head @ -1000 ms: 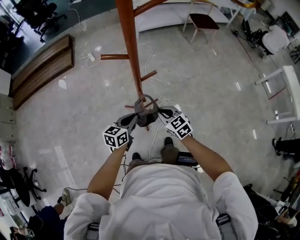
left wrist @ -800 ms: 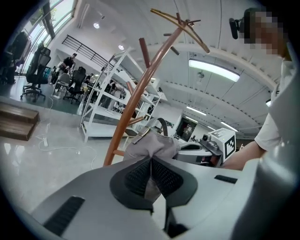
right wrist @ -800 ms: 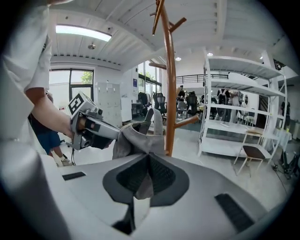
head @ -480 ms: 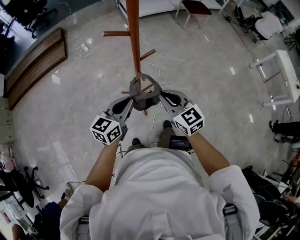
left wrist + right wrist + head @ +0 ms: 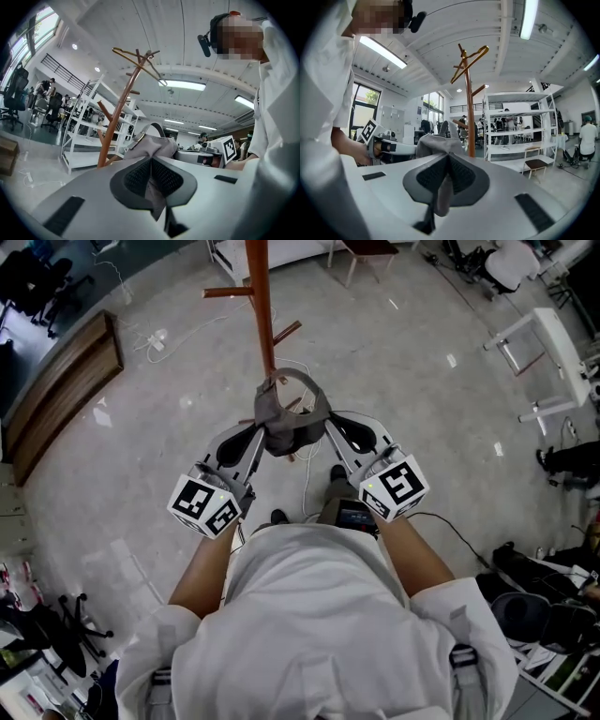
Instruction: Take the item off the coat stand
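Two clamps on grey bag [image 5: 284,426]: left gripper [image 5: 262,434] pinched on left edge, right gripper [image 5: 324,428] on right edge. Bag between both, equally near, just beside coat stand pole [image 5: 262,315]; strap loop [image 5: 302,381] toward pole.

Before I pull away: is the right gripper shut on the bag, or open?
Shut. On the right gripper, the jaws are closed together and pinch a fold of the grey bag between them.

Grey bag [image 5: 284,424], reddish-brown coat stand [image 5: 260,306]
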A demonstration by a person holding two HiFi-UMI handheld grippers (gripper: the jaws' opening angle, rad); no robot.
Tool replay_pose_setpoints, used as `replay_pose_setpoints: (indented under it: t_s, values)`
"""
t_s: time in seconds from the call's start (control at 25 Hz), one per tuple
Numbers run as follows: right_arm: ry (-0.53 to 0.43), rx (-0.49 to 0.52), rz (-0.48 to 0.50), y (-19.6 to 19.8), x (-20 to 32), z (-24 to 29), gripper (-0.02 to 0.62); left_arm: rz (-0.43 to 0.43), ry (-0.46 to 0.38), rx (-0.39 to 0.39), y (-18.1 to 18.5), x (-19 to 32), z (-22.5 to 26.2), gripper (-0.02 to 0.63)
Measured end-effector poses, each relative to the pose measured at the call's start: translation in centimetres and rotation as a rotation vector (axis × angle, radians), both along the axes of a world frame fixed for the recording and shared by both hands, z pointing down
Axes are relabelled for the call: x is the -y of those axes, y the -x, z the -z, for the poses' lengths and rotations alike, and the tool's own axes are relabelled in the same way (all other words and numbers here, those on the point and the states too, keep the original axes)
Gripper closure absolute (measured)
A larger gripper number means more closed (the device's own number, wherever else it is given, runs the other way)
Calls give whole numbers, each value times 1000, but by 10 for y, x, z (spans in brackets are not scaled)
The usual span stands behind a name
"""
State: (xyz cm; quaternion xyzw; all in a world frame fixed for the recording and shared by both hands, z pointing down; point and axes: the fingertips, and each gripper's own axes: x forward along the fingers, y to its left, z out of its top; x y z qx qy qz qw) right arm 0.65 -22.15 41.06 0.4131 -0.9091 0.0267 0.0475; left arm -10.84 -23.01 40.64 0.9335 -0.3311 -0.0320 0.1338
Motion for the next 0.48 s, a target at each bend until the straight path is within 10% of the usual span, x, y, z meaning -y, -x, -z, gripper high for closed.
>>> replay_pose_setpoints:
  t_s: [0.48]
  values:
    - [6,131,-104,6,-58,2,569,-119,-7,-42,0,-48,1,584]
